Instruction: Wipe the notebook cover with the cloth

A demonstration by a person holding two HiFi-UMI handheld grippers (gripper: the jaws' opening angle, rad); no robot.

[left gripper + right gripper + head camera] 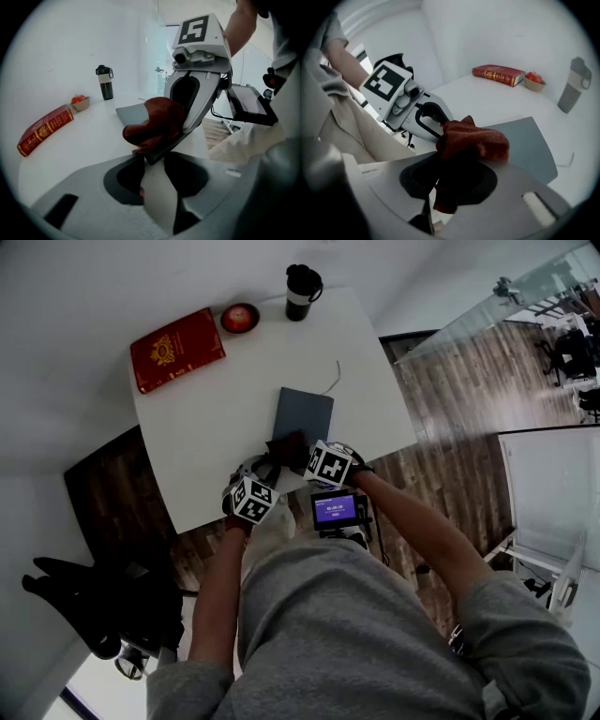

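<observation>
The notebook (305, 413) shared the table (206, 437) with a small bowl (240, 318) holding a red fruit and a lidded tumbler (302, 292), both at the far edge beside a red book (176, 349). It lay flat by the near edge. My right gripper (440, 164) had its jaws clamped on the cloth (473, 140), which was bunched on the notebook's near end. My left gripper (152, 161) had its jaws apart, the notebook's near corner at their tips. Both grippers slanted down, side by side, my forearms reaching over the near edge.
</observation>
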